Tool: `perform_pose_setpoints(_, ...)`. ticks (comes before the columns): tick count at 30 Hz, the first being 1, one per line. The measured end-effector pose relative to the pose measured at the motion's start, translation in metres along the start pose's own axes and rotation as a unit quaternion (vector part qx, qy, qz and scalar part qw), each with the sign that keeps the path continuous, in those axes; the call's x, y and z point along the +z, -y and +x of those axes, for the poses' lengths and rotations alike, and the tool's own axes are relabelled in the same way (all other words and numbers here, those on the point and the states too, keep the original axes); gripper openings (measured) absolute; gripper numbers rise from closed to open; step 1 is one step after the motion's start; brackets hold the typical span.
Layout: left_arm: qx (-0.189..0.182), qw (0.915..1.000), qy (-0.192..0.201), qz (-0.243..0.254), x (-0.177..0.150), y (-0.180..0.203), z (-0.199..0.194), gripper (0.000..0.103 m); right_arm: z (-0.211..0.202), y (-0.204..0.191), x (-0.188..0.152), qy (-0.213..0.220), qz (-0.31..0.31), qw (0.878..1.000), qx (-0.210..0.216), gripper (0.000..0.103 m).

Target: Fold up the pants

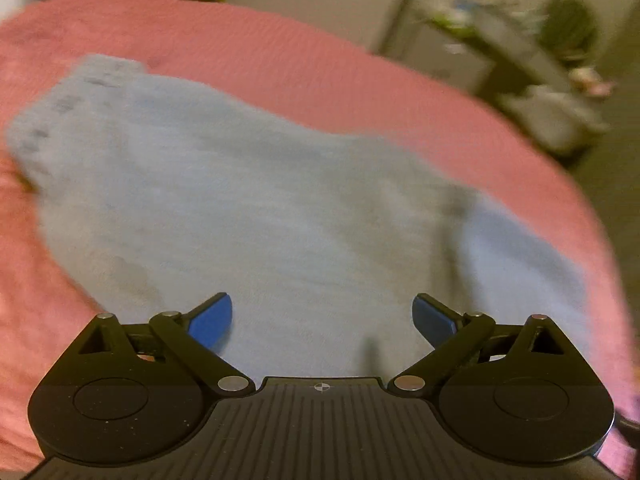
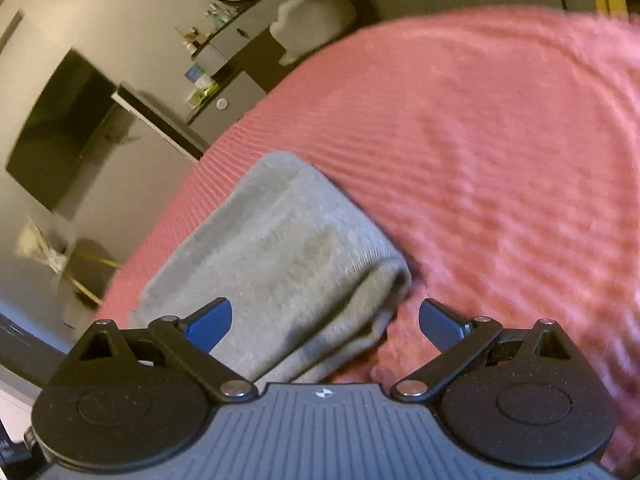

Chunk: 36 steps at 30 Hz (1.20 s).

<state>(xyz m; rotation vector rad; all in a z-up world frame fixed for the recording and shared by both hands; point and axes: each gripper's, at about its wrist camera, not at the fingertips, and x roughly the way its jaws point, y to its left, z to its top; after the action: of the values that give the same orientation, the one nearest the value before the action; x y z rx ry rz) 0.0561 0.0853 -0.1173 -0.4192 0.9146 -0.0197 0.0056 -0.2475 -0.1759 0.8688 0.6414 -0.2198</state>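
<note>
Grey-blue pants [image 1: 240, 200] lie spread on a pink ribbed bedspread [image 1: 320, 72]; the left wrist view is blurred. My left gripper [image 1: 322, 322] is open and empty just above the cloth, its blue pads apart. In the right wrist view a folded end of the pants [image 2: 288, 256] lies on the bedspread [image 2: 500, 140], with a doubled, rolled edge at its right. My right gripper [image 2: 325, 326] is open and empty over that edge, its left fingertip over the cloth and its right one over the bedspread.
Beyond the bed's edge stand a dark cabinet with small items [image 2: 240, 52], a dark screen on the wall [image 2: 60, 132] and a grey cloth heap [image 2: 316, 12]. A shelf with clutter [image 1: 532, 72] shows past the bed in the left wrist view.
</note>
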Motion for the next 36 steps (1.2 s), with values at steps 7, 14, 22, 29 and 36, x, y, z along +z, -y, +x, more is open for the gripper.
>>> perform_pose_setpoints(7,-0.033,0.9911,-0.097,0.086,-0.027,0.052,0.037,0.074,0.016,-0.006,0.011,0.001,-0.002,0.998,0.057,0.096)
perform_pose_setpoints(14,-0.021,0.9799,-0.081,0.181,-0.05,0.085,0.042,0.037,0.004,0.008,0.015,-0.002,0.016,0.997,0.075,0.053)
perform_pose_setpoints(22,0.006,0.9715,-0.053,0.231,-0.056,0.091,0.042,0.028,0.021,0.03,0.021,-0.011,0.094,0.991,0.094,0.052)
perform_pose_setpoints(29,0.014,0.9701,-0.048,0.238,-0.059,0.093,0.041,0.029,0.021,0.024,0.019,0.002,0.032,0.997,0.066,0.035)
perform_pose_setpoints(36,0.023,0.9785,-0.048,0.199,-0.052,0.084,0.038,0.051,0.011,-0.001,0.013,0.028,-0.066,0.997,0.0,0.042)
